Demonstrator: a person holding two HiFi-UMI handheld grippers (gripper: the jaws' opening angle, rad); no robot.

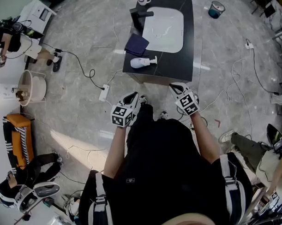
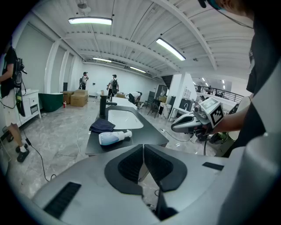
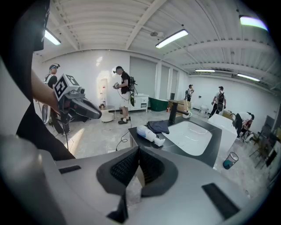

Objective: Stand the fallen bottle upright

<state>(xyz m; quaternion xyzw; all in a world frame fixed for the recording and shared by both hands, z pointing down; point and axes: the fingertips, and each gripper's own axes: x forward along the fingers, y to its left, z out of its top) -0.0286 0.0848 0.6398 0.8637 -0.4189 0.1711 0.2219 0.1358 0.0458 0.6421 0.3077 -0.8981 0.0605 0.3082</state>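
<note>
A white pump bottle (image 1: 143,62) lies on its side on the black counter (image 1: 187,48), near the counter's front left corner, pump head pointing right. The same bottle (image 2: 113,137) shows in the left gripper view and the bottle (image 3: 148,133) in the right gripper view, well ahead of both jaws. My left gripper (image 1: 141,99) is held short of the counter's front edge, jaws shut with nothing between them. My right gripper (image 1: 175,88) hovers at the front edge, to the right of the bottle, also shut and empty. Neither touches the bottle.
A dark blue cloth (image 1: 136,44) lies just behind the bottle. A white sink basin (image 1: 165,28) fills the counter's middle, with a black faucet (image 1: 139,17) and a cup (image 1: 143,0) behind. Cables and a power strip (image 1: 104,93) lie on the floor at left. People stand in the background.
</note>
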